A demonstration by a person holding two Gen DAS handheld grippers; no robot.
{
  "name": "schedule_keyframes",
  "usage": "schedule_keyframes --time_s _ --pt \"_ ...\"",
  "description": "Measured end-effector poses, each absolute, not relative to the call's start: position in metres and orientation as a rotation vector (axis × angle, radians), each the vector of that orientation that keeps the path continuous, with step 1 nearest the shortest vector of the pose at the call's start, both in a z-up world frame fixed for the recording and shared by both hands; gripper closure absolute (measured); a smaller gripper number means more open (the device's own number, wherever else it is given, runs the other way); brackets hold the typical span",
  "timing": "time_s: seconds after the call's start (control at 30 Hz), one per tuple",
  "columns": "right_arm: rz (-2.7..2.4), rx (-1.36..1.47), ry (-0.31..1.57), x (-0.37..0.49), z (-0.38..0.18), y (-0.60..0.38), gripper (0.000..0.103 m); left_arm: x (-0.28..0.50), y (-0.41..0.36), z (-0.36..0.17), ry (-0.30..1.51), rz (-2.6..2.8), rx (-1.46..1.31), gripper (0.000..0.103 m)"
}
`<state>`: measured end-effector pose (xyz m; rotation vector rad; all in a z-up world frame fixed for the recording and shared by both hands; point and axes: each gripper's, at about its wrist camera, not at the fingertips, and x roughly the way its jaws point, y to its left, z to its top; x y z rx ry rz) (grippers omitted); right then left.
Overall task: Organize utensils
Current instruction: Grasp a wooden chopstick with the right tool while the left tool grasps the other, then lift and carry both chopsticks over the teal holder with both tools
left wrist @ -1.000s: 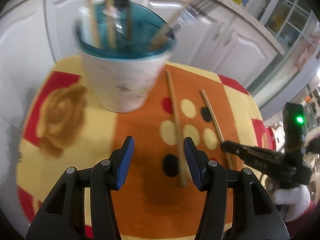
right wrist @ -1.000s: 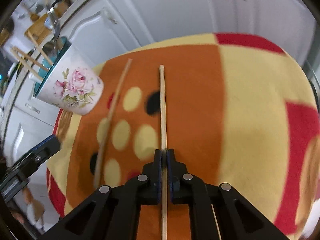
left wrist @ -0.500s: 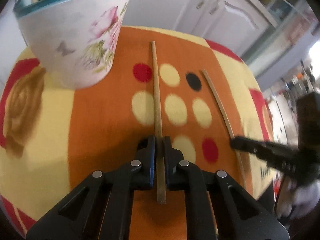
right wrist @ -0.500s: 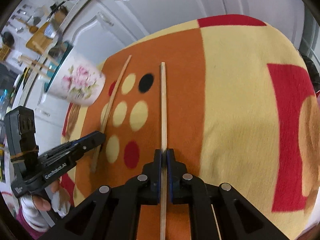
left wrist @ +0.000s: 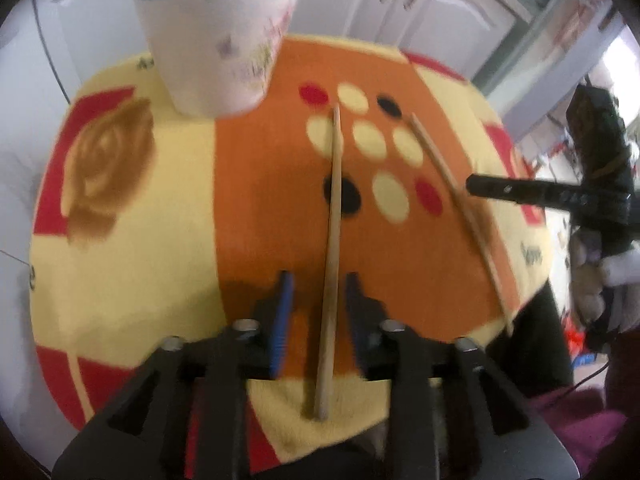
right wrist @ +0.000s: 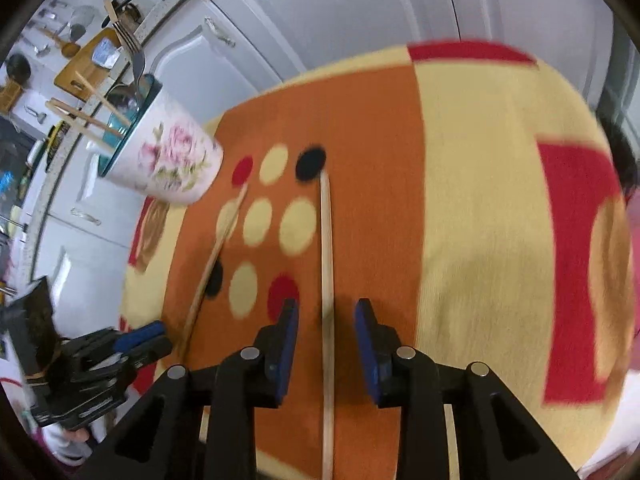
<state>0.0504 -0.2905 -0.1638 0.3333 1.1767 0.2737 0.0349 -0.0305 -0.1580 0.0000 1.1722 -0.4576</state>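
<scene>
Patterned cloth (left wrist: 168, 292) before white cabinets (right wrist: 360, 12), both grippers' jaws opening astride loose chopsticks

Two pale wooden chopsticks (left wrist: 334, 240) (right wrist: 327, 280) lie apart on cloth; floral cup (right wrist: 168, 156) upright beyond.

A table cloth (right wrist: 480, 160) in orange, pale yellow and red blocks carries red, cream and black dots and a brown rose motif. 2 pale wooden chopsticks (left wrist: 334, 240) (right wrist: 326, 260) lie on the orange band. A white cup (right wrist: 172, 164) shows pink roses with green leaves and a teal inside. Each black tool (left wrist: 316, 312) (right wrist: 326, 336) has blue pads. White cabinet doors (right wrist: 360, 12) stand behind.
</scene>
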Motion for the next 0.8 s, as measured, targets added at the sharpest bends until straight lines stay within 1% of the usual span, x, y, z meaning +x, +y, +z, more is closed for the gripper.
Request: schedule_keyframes --time_s 0.03,0.3,0.33,0.5,0.53,0.6,0.63,0.67,0.8 --pt "0.267 0.308 1.173 0.058 -0.163 -0.288 0.075 0.041 -0.031 -0.154 1.158 -0.447 -0.013 0.066" --pt "0.275 0.221 1.181 0.096 -0.172 -0.276 0.076 0.093 -0.072 -0.148 1.099 -0.383 0.059 0.065" --pt "0.276 0.217 1.184 0.098 -0.174 -0.275 0.077 0.098 -0.077 -0.151 1.101 -0.383 0.068 0.065" --pt "0.294 0.175 1.169 0.105 -0.177 -0.273 0.094 0.119 -0.107 -0.172 1.142 -0.37 0.211 0.065" --pt "0.3 0.175 1.169 0.107 -0.177 -0.274 0.095 0.12 -0.111 -0.176 1.142 -0.371 0.239 0.065" --pt "0.32 0.194 1.168 0.109 -0.177 -0.277 0.096 0.121 -0.114 -0.175 1.11 -0.389 0.267 0.072" --pt "0.327 0.196 1.17 0.11 -0.176 -0.278 0.096 0.121 -0.114 -0.174 1.11 -0.413 0.264 0.086" --pt "0.33 0.197 1.17 0.109 -0.175 -0.278 0.096 0.121 -0.114 -0.174 1.112 -0.425 0.259 0.099" --pt "0.363 0.217 1.119 0.101 -0.156 -0.279 0.097 0.115 -0.097 -0.163 1.124 -0.471 0.165 0.099"
